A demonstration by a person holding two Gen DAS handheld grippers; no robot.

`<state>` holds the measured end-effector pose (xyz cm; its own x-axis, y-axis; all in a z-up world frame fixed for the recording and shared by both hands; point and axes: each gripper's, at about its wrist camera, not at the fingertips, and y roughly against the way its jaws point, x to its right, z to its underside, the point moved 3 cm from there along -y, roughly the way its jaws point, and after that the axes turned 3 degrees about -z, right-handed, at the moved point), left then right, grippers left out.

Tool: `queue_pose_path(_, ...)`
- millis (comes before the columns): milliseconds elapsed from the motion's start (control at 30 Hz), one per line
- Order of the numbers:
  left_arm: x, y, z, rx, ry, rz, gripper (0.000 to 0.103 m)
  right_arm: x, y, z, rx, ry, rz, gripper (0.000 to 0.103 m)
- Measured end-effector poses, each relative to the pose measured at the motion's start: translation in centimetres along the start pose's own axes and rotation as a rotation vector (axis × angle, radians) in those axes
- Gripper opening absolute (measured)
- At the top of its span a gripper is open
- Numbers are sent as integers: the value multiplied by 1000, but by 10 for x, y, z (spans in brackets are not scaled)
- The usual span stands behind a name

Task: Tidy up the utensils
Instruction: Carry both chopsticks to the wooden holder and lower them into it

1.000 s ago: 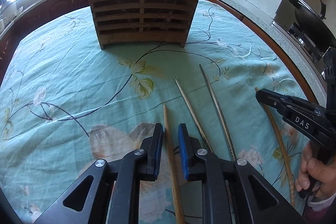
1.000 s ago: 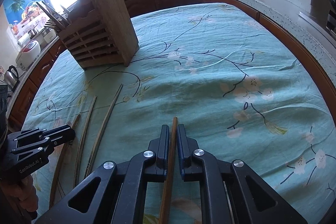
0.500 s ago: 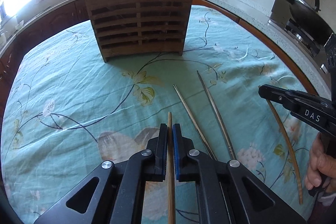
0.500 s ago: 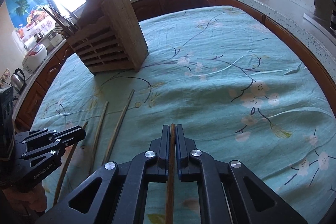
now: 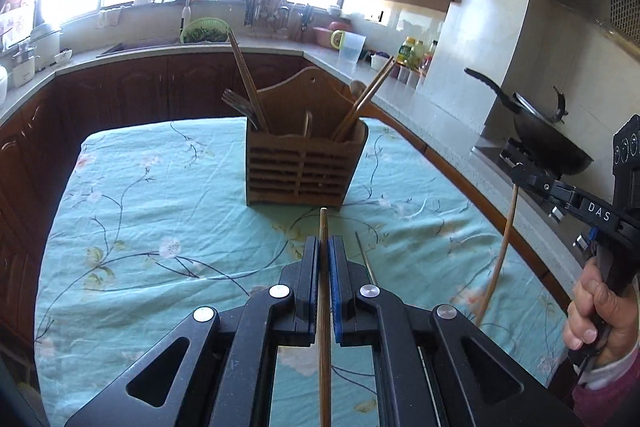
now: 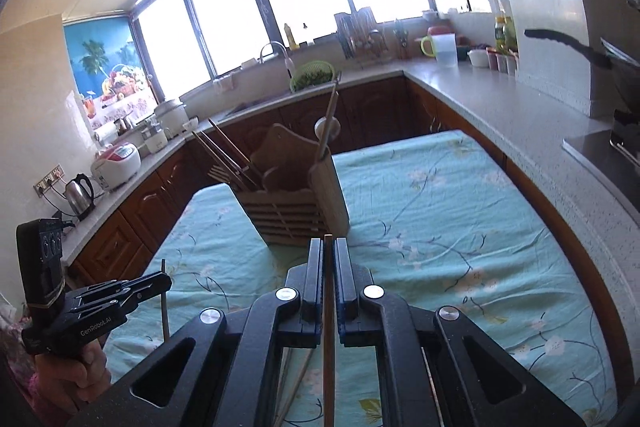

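Left gripper (image 5: pixel 324 247) clamped on a chopstick (image 5: pixel 323 307) running back between its fingers; right gripper (image 6: pixel 328 251) likewise pinches a second chopstick (image 6: pixel 328 327). Each stick points forward toward the holder (image 5: pixel 306 167) beyond the tips, probably for dropping in. More sticks (image 5: pixel 366 259) lie below the fingers on the floral cloth (image 5: pixel 140 227). Beyond: counter (image 6: pixel 500 99), sink, windows; wok (image 5: pixel 548 139) to the right.

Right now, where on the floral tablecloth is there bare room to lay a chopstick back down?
Free: the light green floral tablecloth left of the slatted wooden utensil holder, and the stretch to its right up to the grey counter. Crowded: the near strip before the holder, where a thin loose chopstick lies beside the two held ones.
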<state>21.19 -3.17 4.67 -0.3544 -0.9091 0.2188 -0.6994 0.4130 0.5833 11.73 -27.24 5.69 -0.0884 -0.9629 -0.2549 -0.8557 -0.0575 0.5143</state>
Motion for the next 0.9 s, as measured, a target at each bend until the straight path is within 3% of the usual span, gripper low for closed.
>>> queue_pose_path(300,-19,52,-7,100,37,-9,3,-21,11,-31,84,45,-27,5)
queue_pose_path(900,-34,44,-23,153,84,-28,3,-28,-4,-35,80,48,-48,5)
